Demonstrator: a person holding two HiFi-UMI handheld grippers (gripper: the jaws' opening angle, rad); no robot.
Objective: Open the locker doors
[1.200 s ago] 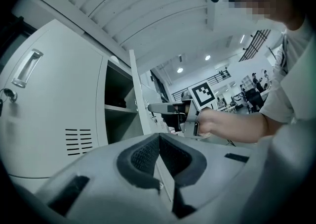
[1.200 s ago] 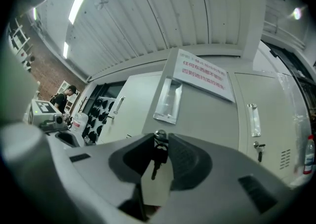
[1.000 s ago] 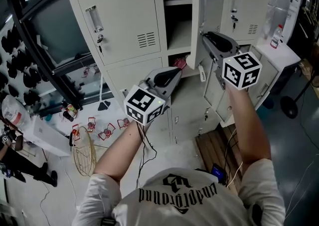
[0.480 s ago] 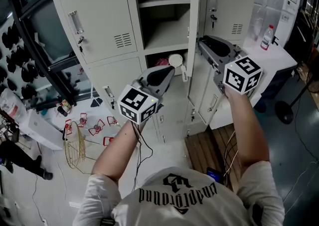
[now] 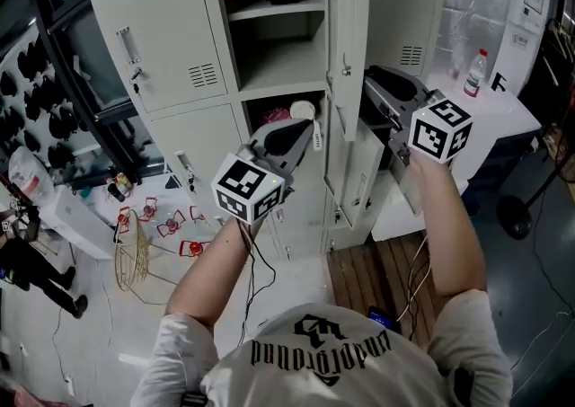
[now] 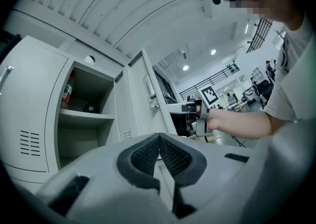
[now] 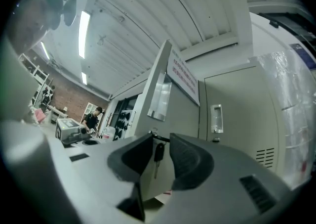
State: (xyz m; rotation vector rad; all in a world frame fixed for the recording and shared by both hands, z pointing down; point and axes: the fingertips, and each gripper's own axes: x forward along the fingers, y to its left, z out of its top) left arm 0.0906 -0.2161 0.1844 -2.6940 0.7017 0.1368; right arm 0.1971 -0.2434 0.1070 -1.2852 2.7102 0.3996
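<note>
My right gripper jaws opening, astride locker door edge, upper centre of head view; key dangling between pads, untouched; left gripper pinched together, empty, lower left of door.

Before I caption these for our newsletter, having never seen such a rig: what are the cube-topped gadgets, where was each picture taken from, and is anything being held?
There is no robot here. A person holds a two-jaw gripper in each hand, and the patterned cube is part of each gripper. One picture comes from a camera on the person's head, looking down at pale metal lockers. The other two come from cameras riding on the grippers, looking along their jaws. The left gripper has its jaws together and holds nothing. The right gripper is at the open locker door. Its jaws are opening, with the door's hanging key between them, not squeezed. Inside the open locker, a shelf carries a few items.
</note>
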